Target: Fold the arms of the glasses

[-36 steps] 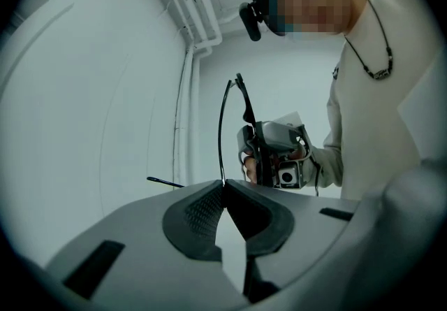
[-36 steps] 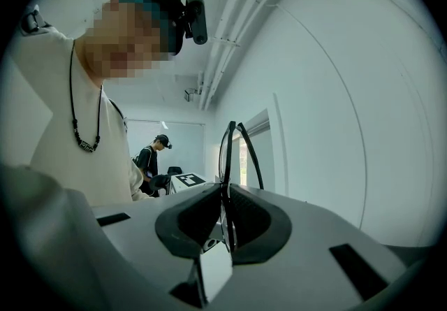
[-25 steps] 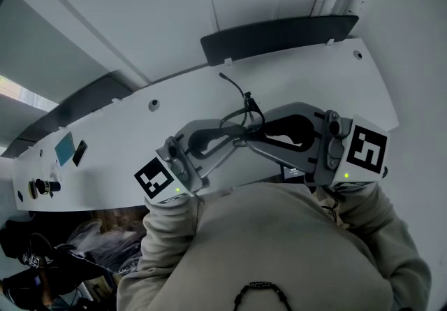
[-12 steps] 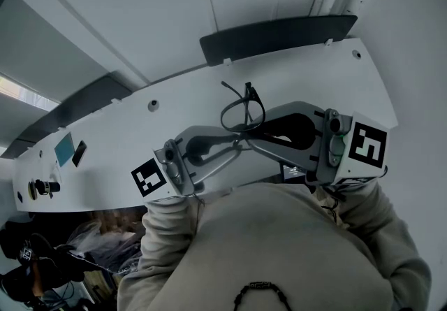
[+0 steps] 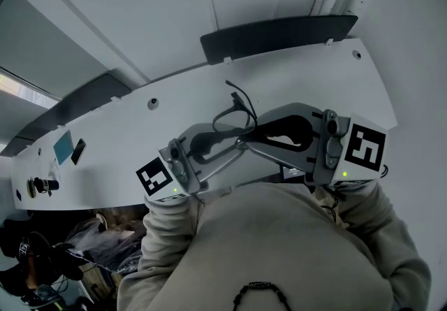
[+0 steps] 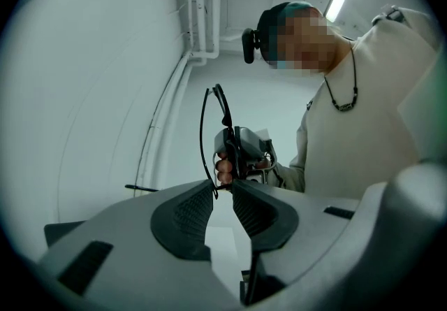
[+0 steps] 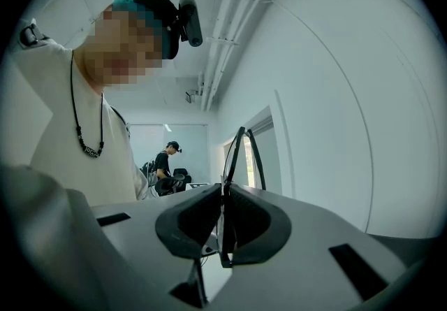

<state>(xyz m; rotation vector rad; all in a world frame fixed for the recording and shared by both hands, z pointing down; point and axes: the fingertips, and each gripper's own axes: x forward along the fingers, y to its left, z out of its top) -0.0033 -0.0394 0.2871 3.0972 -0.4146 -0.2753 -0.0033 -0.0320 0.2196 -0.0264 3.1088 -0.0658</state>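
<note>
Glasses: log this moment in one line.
glasses: held midair | right gripper: fingers shut on glasses | left gripper: fingers just been opening, glasses at tips, not pinched

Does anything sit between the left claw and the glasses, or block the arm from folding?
Nothing visible does. The right claw is shut on the glasses, held up in open air. The left claw has just been opening, with the glasses just at its tips and nothing else between.

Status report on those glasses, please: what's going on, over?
Right claw clamped on thin black-framed glasses, held in the air. Left claw just opening, glasses at its tips, not gripped. Nothing in the way.
</note>
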